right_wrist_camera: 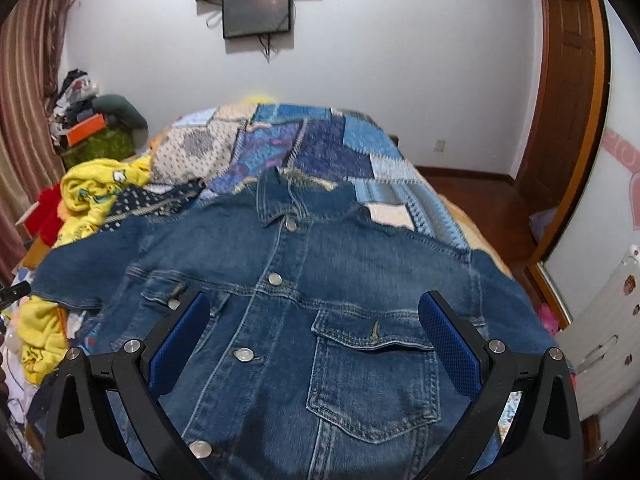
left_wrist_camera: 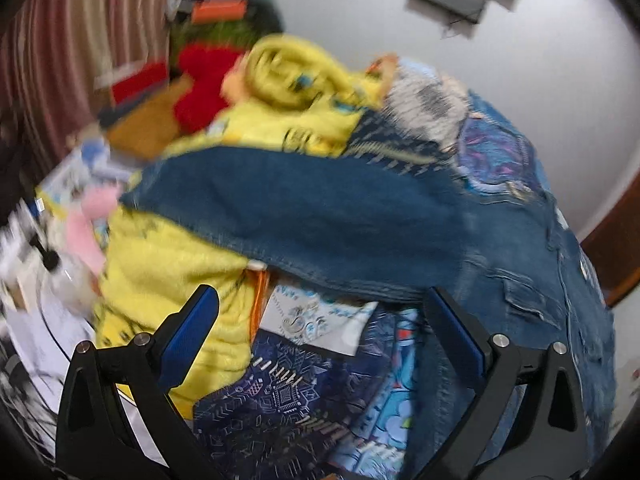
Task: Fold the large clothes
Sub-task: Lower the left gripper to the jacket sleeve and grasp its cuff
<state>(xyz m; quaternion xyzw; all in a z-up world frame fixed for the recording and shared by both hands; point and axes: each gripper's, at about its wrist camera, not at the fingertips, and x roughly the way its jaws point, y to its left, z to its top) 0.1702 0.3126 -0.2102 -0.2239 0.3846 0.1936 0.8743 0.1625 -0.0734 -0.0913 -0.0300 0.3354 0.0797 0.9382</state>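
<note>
A blue denim jacket (right_wrist_camera: pixel 320 280) lies front up and buttoned on the patchwork bedspread (right_wrist_camera: pixel 328 148), collar at the far end. My right gripper (right_wrist_camera: pixel 316 320) is open and empty, hovering above the jacket's chest and flap pocket. In the blurred left wrist view, the jacket's sleeve (left_wrist_camera: pixel 320 208) stretches across from the right. My left gripper (left_wrist_camera: pixel 320 316) is open and empty, just in front of and below the sleeve's edge, over the bedspread (left_wrist_camera: pixel 288 392).
A yellow fleece garment (left_wrist_camera: pixel 176 280) is heaped left of the jacket, also seen in the right wrist view (right_wrist_camera: pixel 92 188). Red cloth (left_wrist_camera: pixel 204 80), boxes and clutter sit at the far left by a striped curtain (right_wrist_camera: pixel 24 92). A screen (right_wrist_camera: pixel 256 12) hangs on the wall. A wooden door (right_wrist_camera: pixel 568 80) stands right.
</note>
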